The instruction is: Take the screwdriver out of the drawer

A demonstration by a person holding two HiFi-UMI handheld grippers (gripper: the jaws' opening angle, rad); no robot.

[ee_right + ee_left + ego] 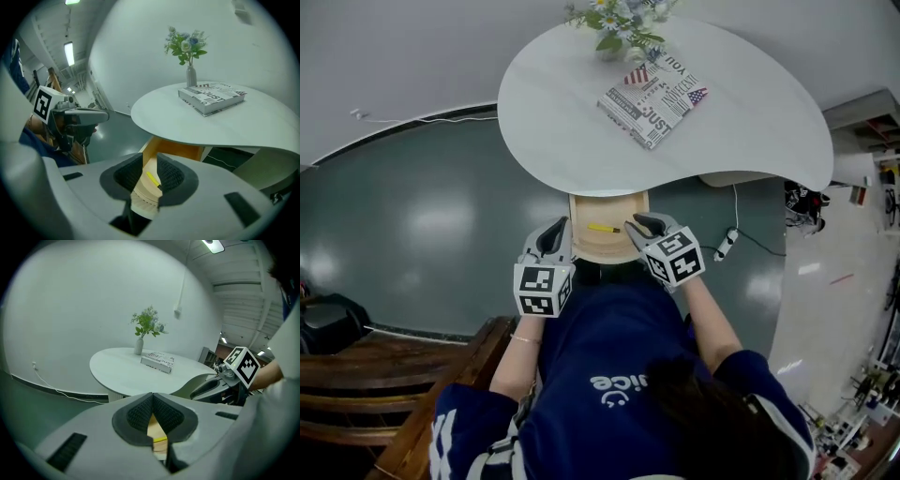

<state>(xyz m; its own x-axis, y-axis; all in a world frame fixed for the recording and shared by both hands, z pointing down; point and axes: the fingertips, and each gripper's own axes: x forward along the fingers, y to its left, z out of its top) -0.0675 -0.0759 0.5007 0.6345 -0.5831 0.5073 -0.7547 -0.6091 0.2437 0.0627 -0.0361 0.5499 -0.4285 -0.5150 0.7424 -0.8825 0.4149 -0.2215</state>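
Observation:
A yellow-handled screwdriver (603,228) lies in the pulled-out wooden drawer (581,249) under the white table (572,122). My left gripper (555,228) hovers at the drawer's left edge, its fingertips meeting with nothing held; in the left gripper view the screwdriver (160,439) shows as a yellow strip below its jaws. My right gripper (645,223) is over the drawer's right edge, open. In the right gripper view the screwdriver (152,178) lies beyond the gap of the gripper (149,161), apart from the pads, on the drawer (168,150) floor.
A printed book (652,98) and a vase of flowers (614,23) stand on the table's far part. Dark wooden furniture (375,375) is at the lower left. A cable with a power strip (727,246) lies on the floor to the drawer's right.

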